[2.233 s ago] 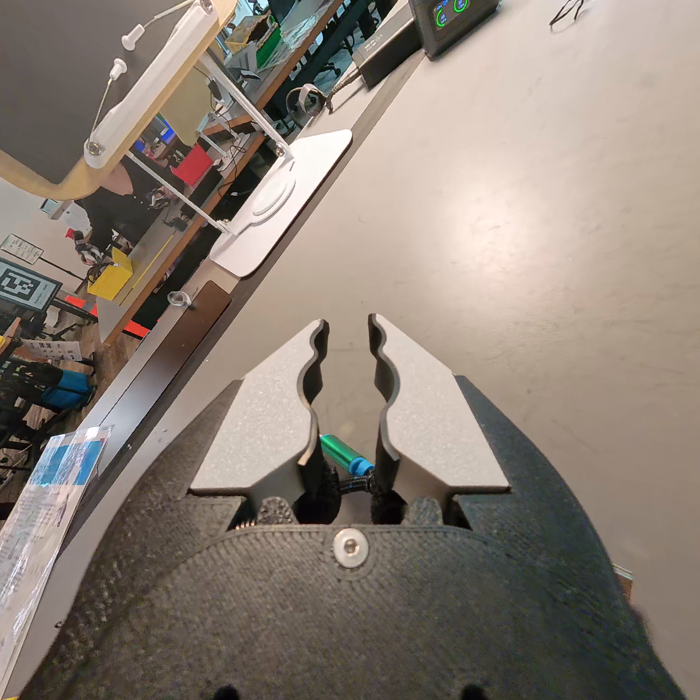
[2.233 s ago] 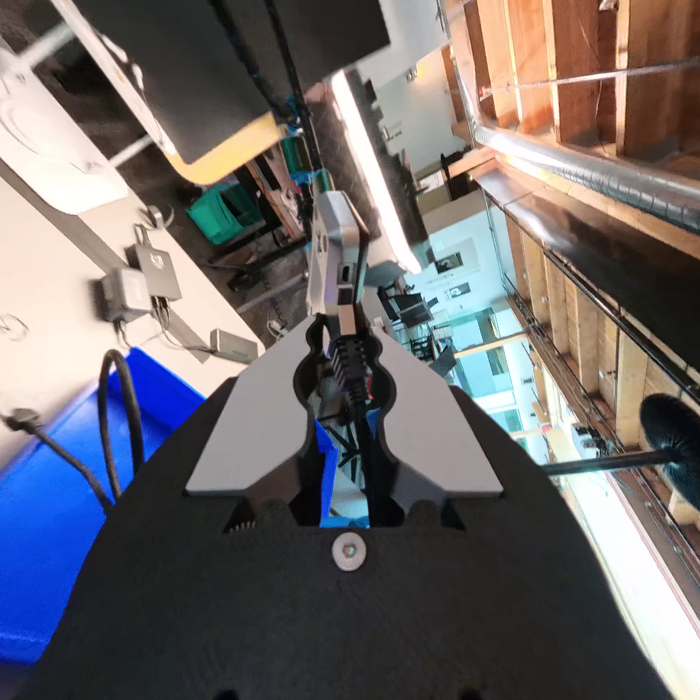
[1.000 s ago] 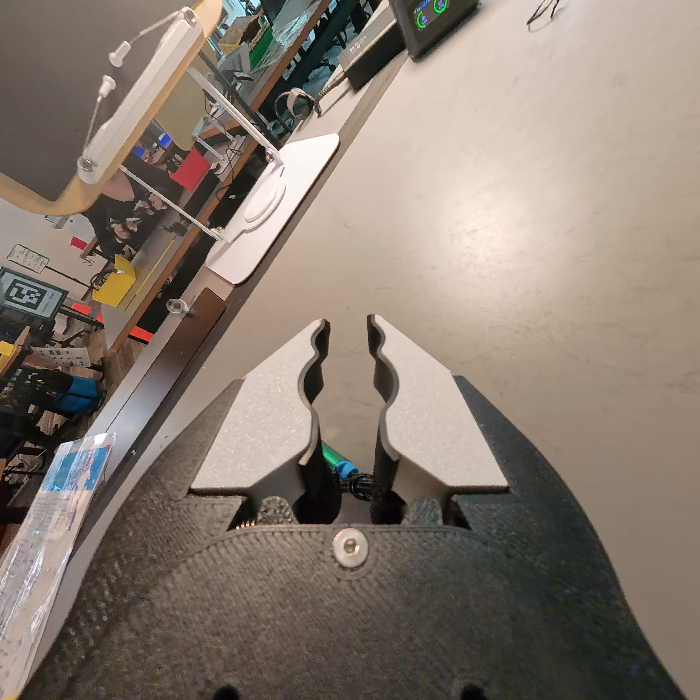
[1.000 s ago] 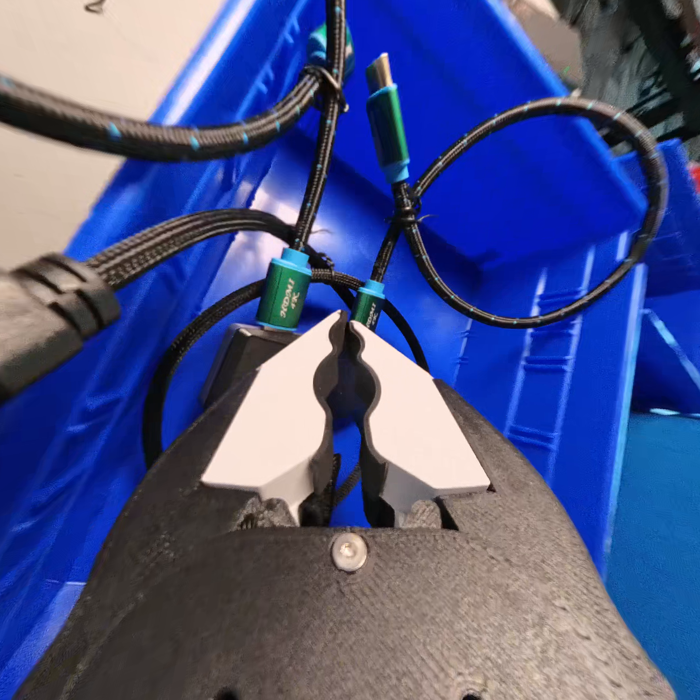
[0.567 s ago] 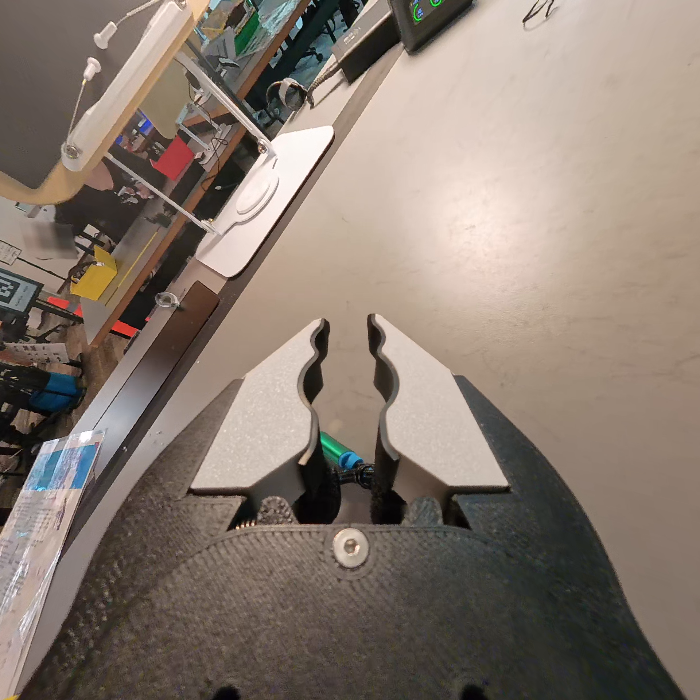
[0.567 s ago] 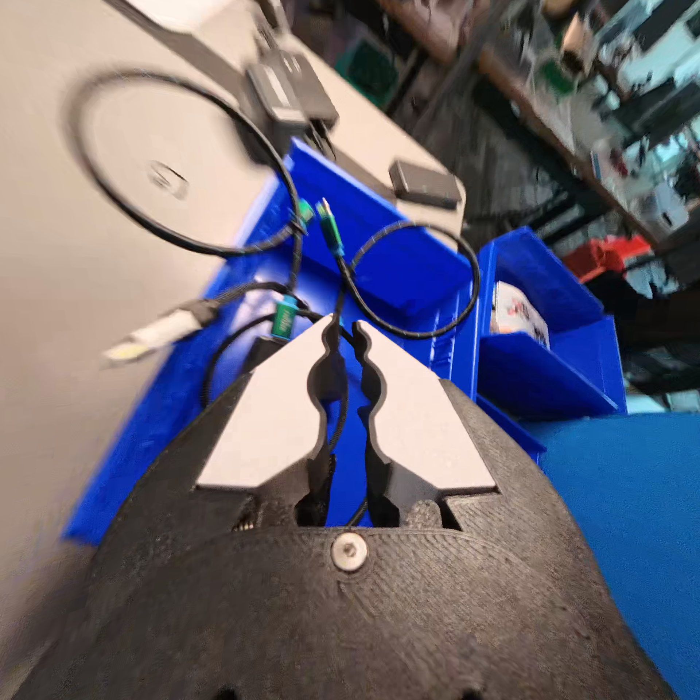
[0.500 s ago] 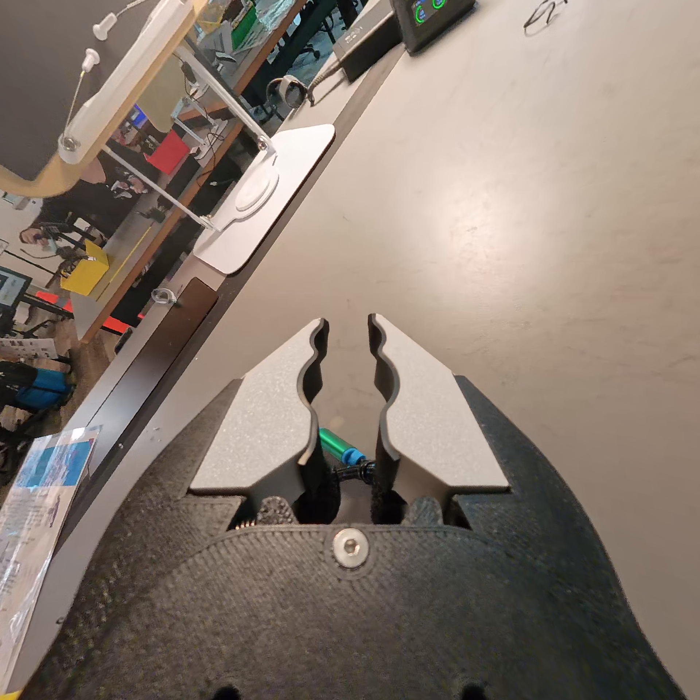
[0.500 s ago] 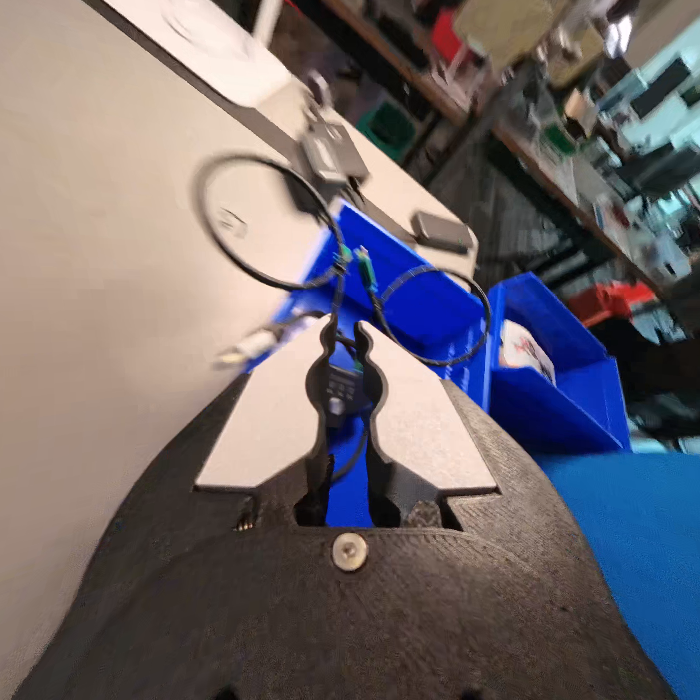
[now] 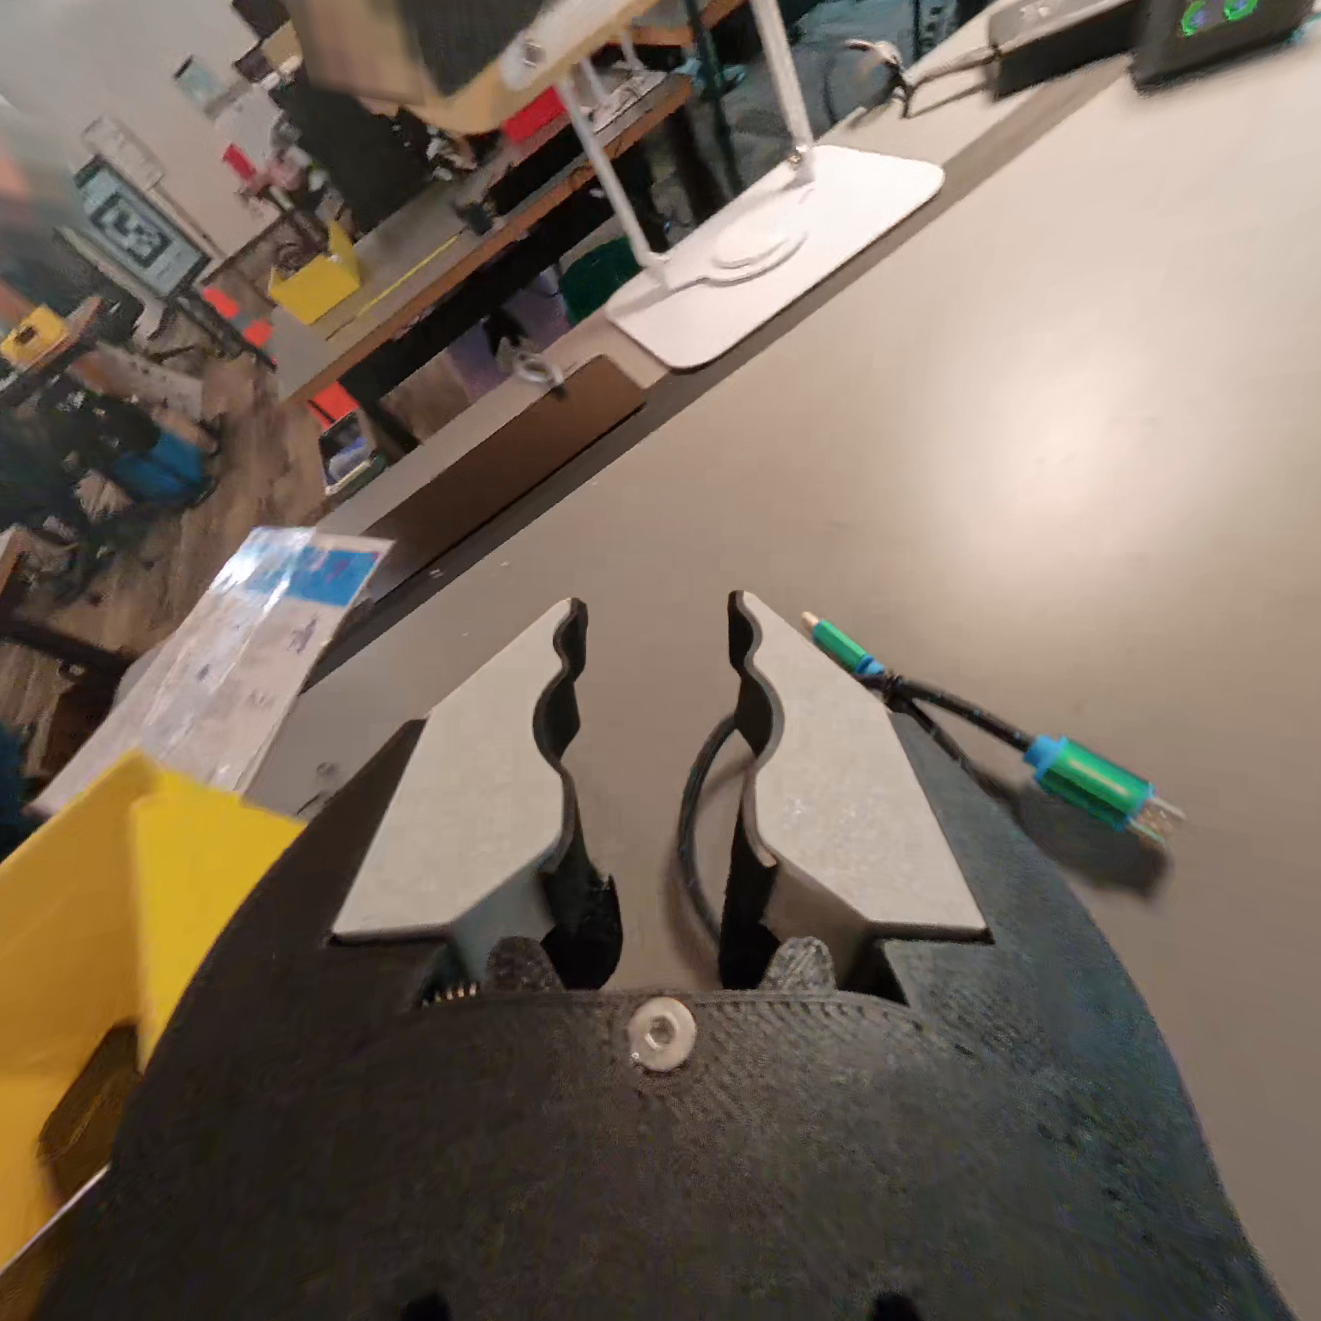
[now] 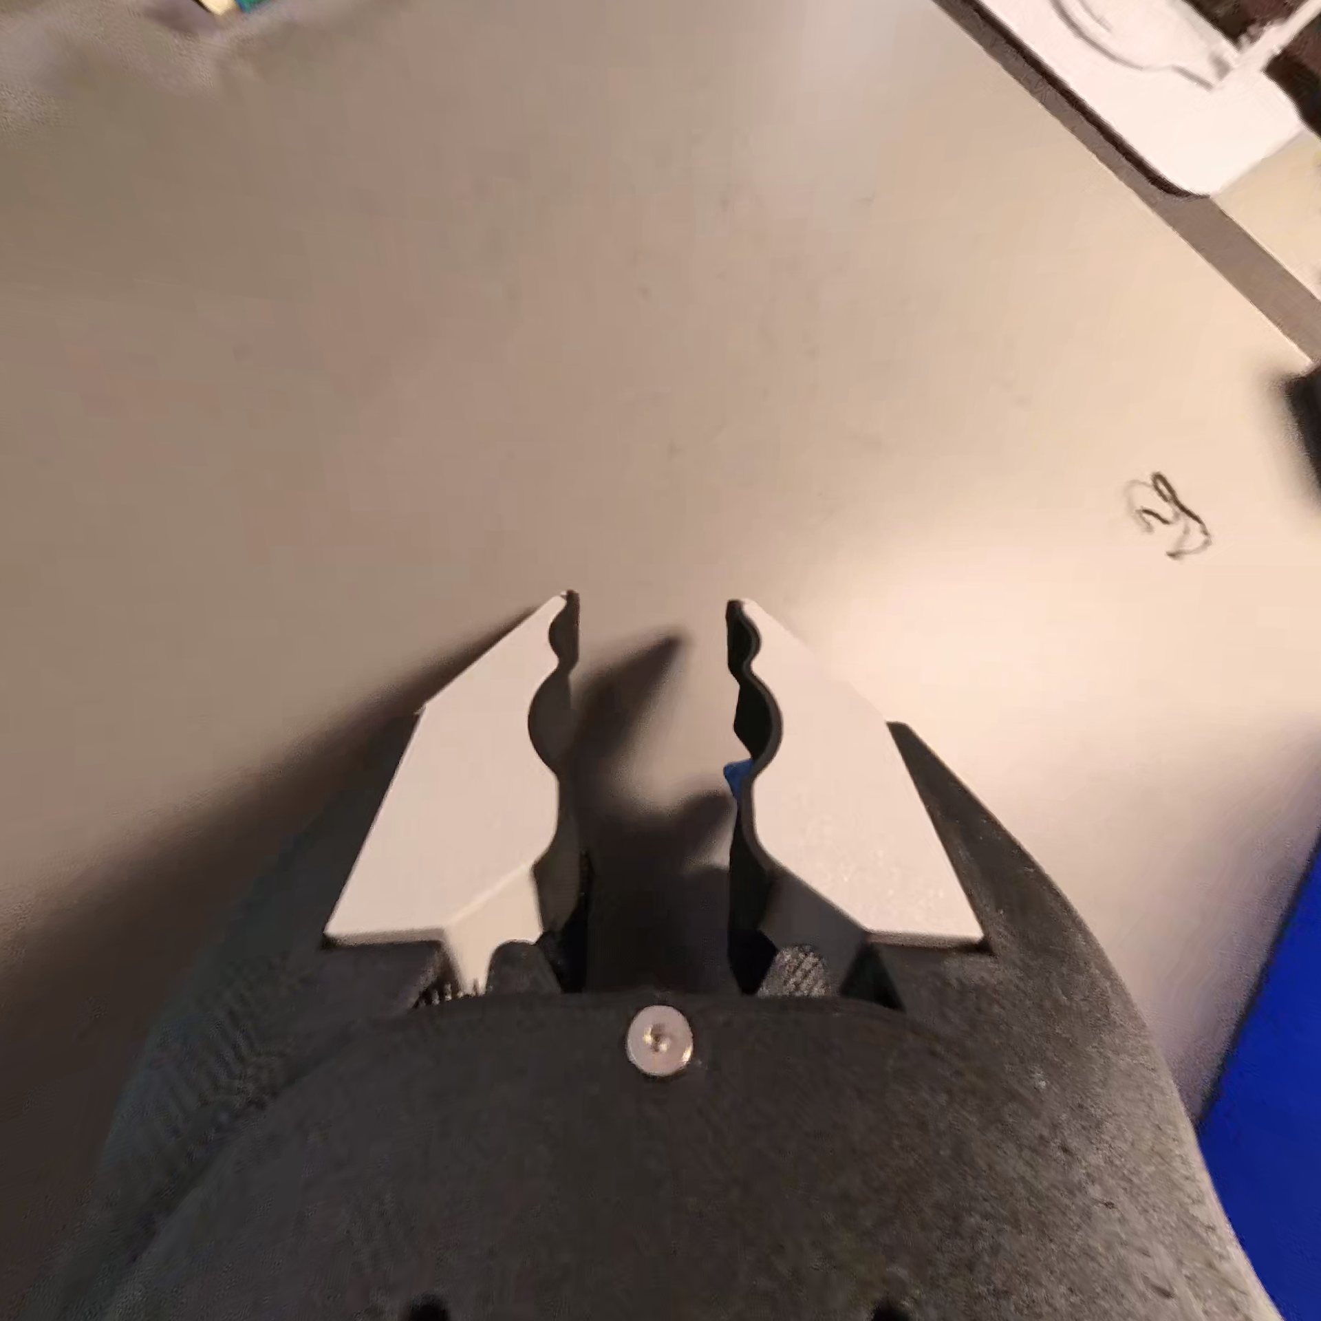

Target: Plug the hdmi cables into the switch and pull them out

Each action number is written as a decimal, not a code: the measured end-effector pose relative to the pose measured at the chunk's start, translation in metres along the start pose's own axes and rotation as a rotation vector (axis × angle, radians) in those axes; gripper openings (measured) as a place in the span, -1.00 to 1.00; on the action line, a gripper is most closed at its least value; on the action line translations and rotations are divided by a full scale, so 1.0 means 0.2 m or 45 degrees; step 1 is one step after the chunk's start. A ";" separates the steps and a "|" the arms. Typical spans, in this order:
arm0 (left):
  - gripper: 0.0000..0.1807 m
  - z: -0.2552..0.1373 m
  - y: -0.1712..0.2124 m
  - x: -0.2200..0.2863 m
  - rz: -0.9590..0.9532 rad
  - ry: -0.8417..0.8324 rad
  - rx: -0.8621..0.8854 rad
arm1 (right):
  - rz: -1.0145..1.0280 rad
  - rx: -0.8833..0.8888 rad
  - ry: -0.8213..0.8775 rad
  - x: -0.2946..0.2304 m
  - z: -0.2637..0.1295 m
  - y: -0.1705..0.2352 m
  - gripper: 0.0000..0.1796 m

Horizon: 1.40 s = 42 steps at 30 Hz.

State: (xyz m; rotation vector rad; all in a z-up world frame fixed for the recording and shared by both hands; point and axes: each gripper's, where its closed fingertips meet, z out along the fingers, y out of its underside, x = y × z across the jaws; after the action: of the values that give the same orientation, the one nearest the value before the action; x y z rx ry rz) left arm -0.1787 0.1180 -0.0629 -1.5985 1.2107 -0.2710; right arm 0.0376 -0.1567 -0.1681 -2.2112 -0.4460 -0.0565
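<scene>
Both tongs parted since earlier, each empty: left tongs (image 9: 656, 607), right tongs (image 10: 647, 607) | HDMI cable (image 9: 951, 708) lies loose on surface (image 9: 1001, 429), right of centre, green plugs (image 9: 1090, 783) free | switch not in view | risk: cable loop near left fingers (image 9: 843, 808) may snag; yellow bin (image 9: 107, 915) crowds lower left.

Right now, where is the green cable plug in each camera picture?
Left wrist view: two green plugs on one black cable lie on the grey table, just right of the left gripper; the nearer plug points right.
Right wrist view: only a blurred green scrap at the top-left edge, perhaps a plug; cannot tell.
Shared landmark: the grey table and the white stand base.
</scene>
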 end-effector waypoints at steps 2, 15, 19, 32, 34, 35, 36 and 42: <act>-0.55 -0.19 -0.05 -0.15 -0.032 -0.063 0.023 | 0.016 -0.015 -0.027 0.00 0.00 0.01 -0.48; -0.22 -0.20 0.90 -1.11 -0.311 0.142 -1.045 | 0.028 -0.046 -0.099 -0.02 0.02 0.02 -0.47; -0.20 -0.09 0.93 -1.06 -0.202 0.340 -1.088 | 0.040 -0.056 -0.134 -0.03 0.02 0.02 -0.47; -0.32 -0.19 0.79 -1.08 -0.033 0.676 -0.828 | 0.066 -0.066 -0.156 -0.03 0.01 0.02 -0.47; -0.33 -0.22 0.74 -0.99 -0.028 0.790 -0.758 | 0.065 -0.066 -0.159 -0.03 0.02 0.02 -0.47; -0.34 -0.22 0.74 -0.96 -0.010 0.796 -0.751 | 0.068 -0.068 -0.163 -0.03 0.02 0.02 -0.47; -0.35 -0.19 0.74 -0.94 0.005 0.784 -0.760 | 0.070 -0.070 -0.167 -0.03 0.02 0.02 -0.47; -0.82 -0.11 0.85 -0.85 -0.013 0.747 -0.864 | 0.059 -0.068 -0.170 -0.04 0.02 0.02 -0.48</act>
State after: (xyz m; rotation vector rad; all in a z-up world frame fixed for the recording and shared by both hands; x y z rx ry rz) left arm -0.3667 0.2546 -0.1289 -2.1924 1.8808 -0.3764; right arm 0.0307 -0.1572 -0.1748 -2.2853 -0.4711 0.1059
